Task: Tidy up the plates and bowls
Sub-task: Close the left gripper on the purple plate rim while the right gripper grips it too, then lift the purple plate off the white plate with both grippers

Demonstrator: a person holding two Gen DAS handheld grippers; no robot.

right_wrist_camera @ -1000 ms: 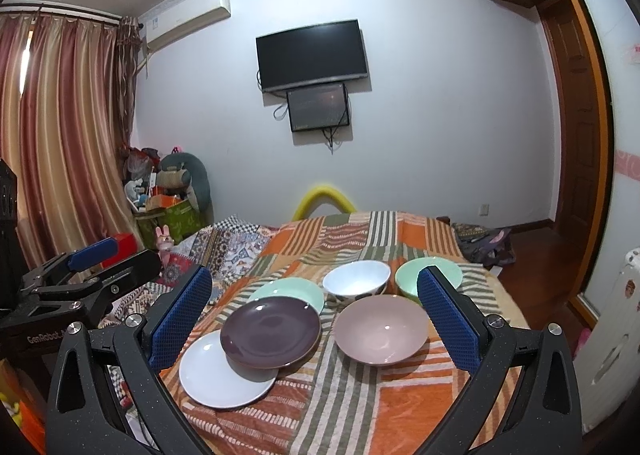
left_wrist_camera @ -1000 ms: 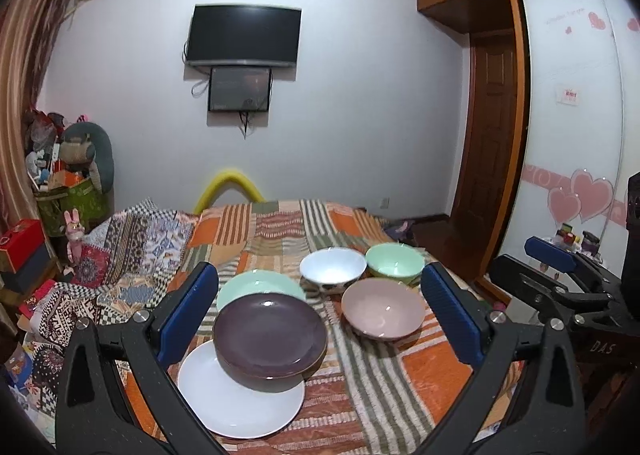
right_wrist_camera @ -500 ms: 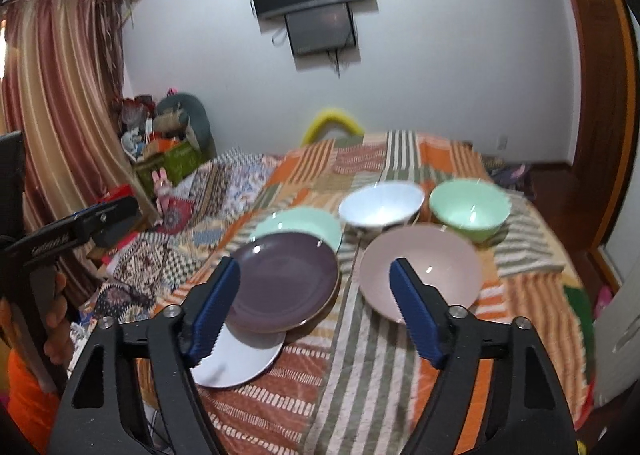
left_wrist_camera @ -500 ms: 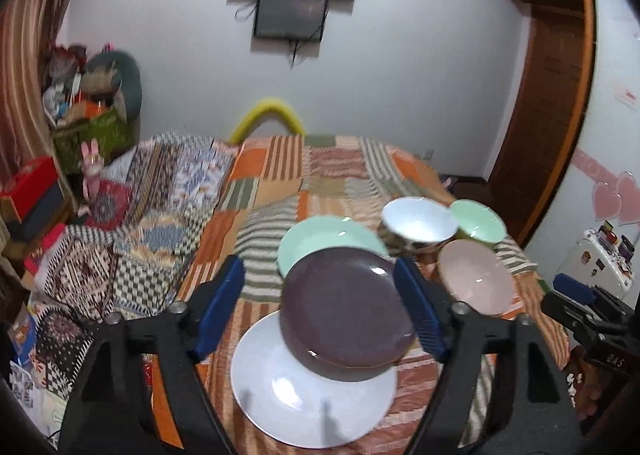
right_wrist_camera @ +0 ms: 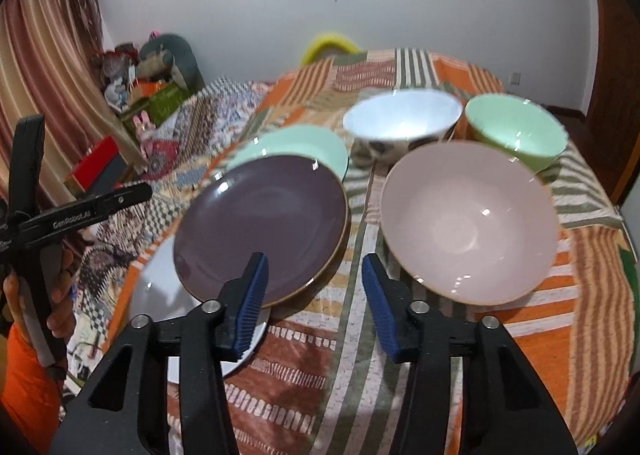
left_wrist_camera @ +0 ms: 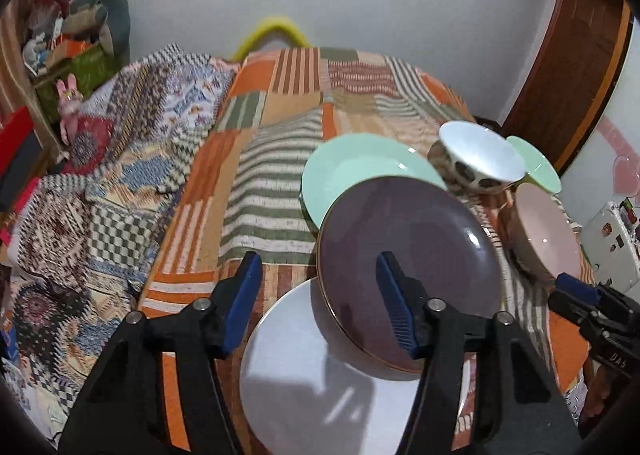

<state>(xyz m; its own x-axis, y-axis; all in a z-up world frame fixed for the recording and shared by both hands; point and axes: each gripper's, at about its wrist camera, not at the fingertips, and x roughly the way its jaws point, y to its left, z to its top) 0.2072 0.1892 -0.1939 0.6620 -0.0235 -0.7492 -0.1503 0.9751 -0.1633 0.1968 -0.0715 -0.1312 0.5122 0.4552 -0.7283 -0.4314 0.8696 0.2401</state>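
On the patchwork quilt a purple plate [left_wrist_camera: 404,255] lies tilted across a white plate [left_wrist_camera: 320,387] and a mint plate [left_wrist_camera: 360,171]. Beside them stand a white patterned bowl [left_wrist_camera: 480,159], a pink bowl [left_wrist_camera: 548,231] and a green bowl [left_wrist_camera: 536,167]. My left gripper [left_wrist_camera: 320,295] is open and empty, above the white plate's near-left edge. My right gripper [right_wrist_camera: 316,295] is open and empty, over the quilt between the purple plate [right_wrist_camera: 260,231] and the pink bowl [right_wrist_camera: 468,227]. The white bowl [right_wrist_camera: 400,123], green bowl [right_wrist_camera: 516,131], mint plate [right_wrist_camera: 296,147] and white plate [right_wrist_camera: 160,287] show there too.
The quilt [left_wrist_camera: 280,127] covers a bed, with a second patterned blanket [left_wrist_camera: 100,175] to the left. A pile of toys and boxes [left_wrist_camera: 68,51] stands at the far left wall. A wooden door [left_wrist_camera: 568,51] is at the right. The other gripper [right_wrist_camera: 48,215] shows at the left edge.
Both grippers have moved forward and down toward the dishes, and their jaws have narrowed. The dishes have not moved.
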